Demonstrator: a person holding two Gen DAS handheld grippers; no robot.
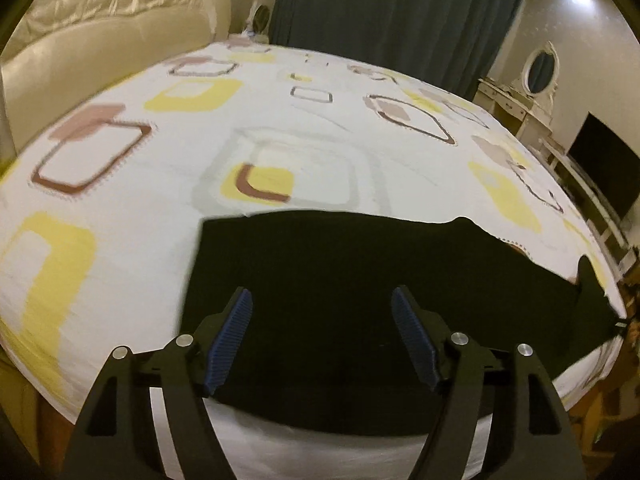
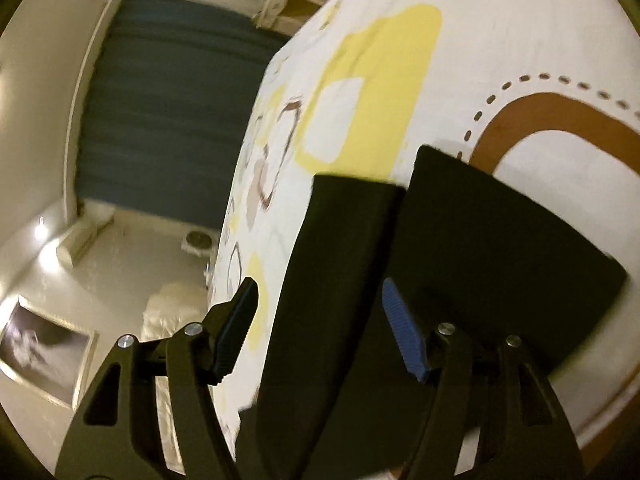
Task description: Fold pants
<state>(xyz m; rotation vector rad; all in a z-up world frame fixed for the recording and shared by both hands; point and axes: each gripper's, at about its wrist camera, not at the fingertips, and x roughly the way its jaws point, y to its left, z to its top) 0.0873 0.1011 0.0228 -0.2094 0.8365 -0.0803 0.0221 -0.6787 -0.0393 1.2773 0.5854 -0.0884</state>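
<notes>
Black pants (image 1: 360,280) lie flat on the patterned bed sheet (image 1: 160,132) near the bed's front edge, stretching off to the right. My left gripper (image 1: 322,298) is open and hovers just above the pants' left part, holding nothing. In the right wrist view the two pant legs (image 2: 480,248) lie side by side with their hems at the far end. My right gripper (image 2: 318,290) is open above the left leg (image 2: 340,260), holding nothing.
A cream tufted headboard (image 1: 112,28) stands at the left of the bed. Dark curtains (image 1: 392,4) hang behind. A white dresser with an oval mirror (image 1: 538,68) and a dark screen (image 1: 608,172) stand to the right.
</notes>
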